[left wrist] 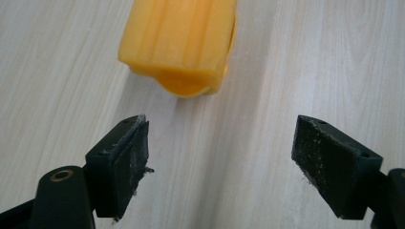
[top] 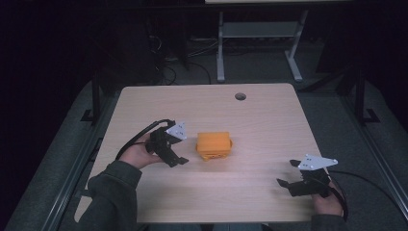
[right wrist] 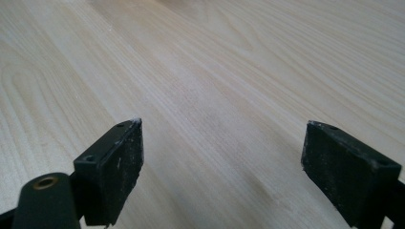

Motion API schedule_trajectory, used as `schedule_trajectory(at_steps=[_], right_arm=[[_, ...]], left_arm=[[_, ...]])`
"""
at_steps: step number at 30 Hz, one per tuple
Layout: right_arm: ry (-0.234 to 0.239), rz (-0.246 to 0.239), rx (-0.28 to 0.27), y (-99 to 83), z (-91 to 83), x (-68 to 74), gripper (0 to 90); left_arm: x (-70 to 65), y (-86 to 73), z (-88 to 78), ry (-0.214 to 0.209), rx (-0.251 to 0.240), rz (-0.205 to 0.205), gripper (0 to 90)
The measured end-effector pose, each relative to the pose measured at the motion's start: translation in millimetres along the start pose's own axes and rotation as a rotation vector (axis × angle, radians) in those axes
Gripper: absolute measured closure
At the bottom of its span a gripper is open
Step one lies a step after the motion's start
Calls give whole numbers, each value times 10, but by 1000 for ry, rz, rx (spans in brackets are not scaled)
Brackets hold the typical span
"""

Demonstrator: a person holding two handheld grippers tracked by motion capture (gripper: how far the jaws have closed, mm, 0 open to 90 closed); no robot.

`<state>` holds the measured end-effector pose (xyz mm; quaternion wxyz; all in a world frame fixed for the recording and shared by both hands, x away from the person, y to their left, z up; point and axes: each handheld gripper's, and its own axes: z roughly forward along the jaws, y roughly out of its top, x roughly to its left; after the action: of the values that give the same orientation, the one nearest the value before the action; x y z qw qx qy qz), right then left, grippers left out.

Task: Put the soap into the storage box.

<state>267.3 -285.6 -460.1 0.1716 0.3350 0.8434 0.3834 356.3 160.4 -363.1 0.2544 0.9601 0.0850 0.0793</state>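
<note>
Two open tongs, one orange block between them

Both tongs stand wide and hold nothing. The left gripper (top: 179, 153) hangs low over the table (top: 269, 120), its jaws spread, and the orange block (top: 213, 145) sits just ahead of its tips, near but apart. In the left gripper view the orange block (left wrist: 179, 43) lies straight in front of the gap between the jaws, a little toward the left one. The right gripper (top: 287, 174) rests well apart from the block, jaws equally spread over bare wood.

By its look the block is moulded plastic: probably light, stiff and somewhat slick, with shallow ribs along the top and a rounded lip at its near end. The flat long sides seem the safest place to take hold, squarely across the body, not on the lip
</note>
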Motion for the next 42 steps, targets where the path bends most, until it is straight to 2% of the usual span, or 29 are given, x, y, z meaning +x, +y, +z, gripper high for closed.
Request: schedule_trajectory(at_steps=[5, 6, 10, 14, 20, 25, 33, 38, 42], right_arm=[[1, 0, 7, -5, 3, -2, 137], [2, -3, 6, -6, 6, -2, 137], [-2, -2, 12, -2, 10, 5, 137], [-3, -2, 17, -7, 9, 1, 137], [-7, 4, 21, -15, 9, -7, 137], [-8, 8, 17, -14, 3, -3, 137], [-13, 7, 14, -20, -15, -1, 137], [-15, 16, 12, -29, -28, -5, 137], [-16, 15, 12, -30, -30, -5, 137]], left_arm=[[-15, -22, -18, -6, 5, 0, 191], [-21, -41, -43, -6, -19, -10, 192], [-28, -113, -73, 7, -34, -14, 191], [-53, -163, -73, 11, -26, -17, 190], [-106, -274, -104, 19, -43, -30, 189], [-147, -329, -117, 26, -34, -25, 189], [-231, -468, -129, 31, -57, -50, 180], [-264, -555, -130, 40, -37, -44, 180], [-287, -614, -118, 50, -45, -59, 180]])
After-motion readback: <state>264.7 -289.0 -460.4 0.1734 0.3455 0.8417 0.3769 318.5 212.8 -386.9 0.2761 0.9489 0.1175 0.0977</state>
